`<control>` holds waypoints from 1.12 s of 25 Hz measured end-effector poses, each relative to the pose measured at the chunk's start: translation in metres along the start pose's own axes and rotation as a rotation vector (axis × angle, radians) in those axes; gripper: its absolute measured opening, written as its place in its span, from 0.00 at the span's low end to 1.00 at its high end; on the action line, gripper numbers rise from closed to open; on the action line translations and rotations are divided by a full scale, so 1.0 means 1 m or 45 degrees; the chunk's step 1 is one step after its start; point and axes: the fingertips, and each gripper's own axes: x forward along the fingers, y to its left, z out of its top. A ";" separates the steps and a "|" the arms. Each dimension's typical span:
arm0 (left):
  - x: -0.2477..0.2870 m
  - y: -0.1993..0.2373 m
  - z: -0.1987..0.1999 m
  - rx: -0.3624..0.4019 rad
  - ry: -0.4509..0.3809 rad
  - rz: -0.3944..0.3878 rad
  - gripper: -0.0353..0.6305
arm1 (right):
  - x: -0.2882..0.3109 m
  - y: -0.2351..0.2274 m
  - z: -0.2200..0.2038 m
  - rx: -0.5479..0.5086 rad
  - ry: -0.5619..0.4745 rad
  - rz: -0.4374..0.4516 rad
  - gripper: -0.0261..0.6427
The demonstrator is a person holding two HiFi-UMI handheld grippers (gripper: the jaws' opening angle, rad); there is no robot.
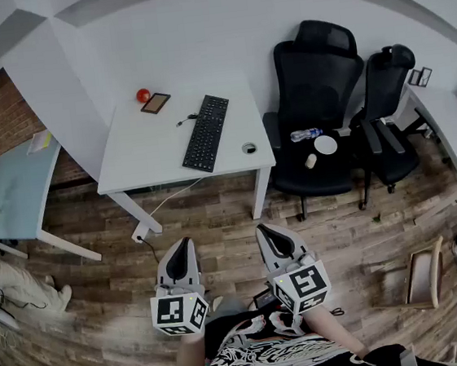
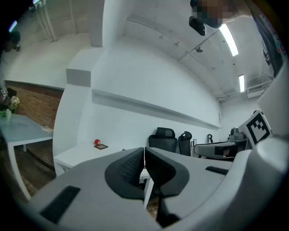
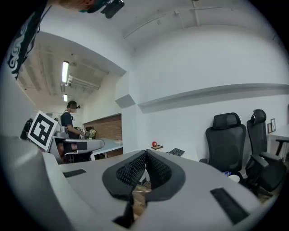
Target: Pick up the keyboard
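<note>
The flat black keyboard lies at a slant on the white rectangular table, towards its right half. It is well apart from both grippers, which hang over the wooden plank floor close to the person's body. The step in hand looks like the approach, so nothing can be gripped yet.

To do it well, the person should close in on the table front and spread the fingers before they reach the keyboard, not on top of it. The keyboard is long and thin, so taking one end in each gripper would likely keep it level. A thin dark cable leaves its far end and may drag. The small red ball sits further back, out of the way.

The left gripper has its fingers pressed together with nothing between them. The right gripper likewise has its fingers pressed together on nothing.
</note>
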 end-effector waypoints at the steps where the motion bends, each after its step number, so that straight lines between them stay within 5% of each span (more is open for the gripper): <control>1: 0.000 0.002 -0.001 0.002 0.003 0.016 0.08 | 0.001 0.001 -0.001 0.000 0.004 0.007 0.08; 18: 0.007 0.041 0.001 -0.083 0.001 0.149 0.08 | 0.020 -0.044 -0.006 0.069 0.009 -0.039 0.08; 28: 0.052 0.080 0.011 -0.033 -0.013 0.209 0.08 | 0.061 -0.067 0.000 0.078 0.012 -0.002 0.08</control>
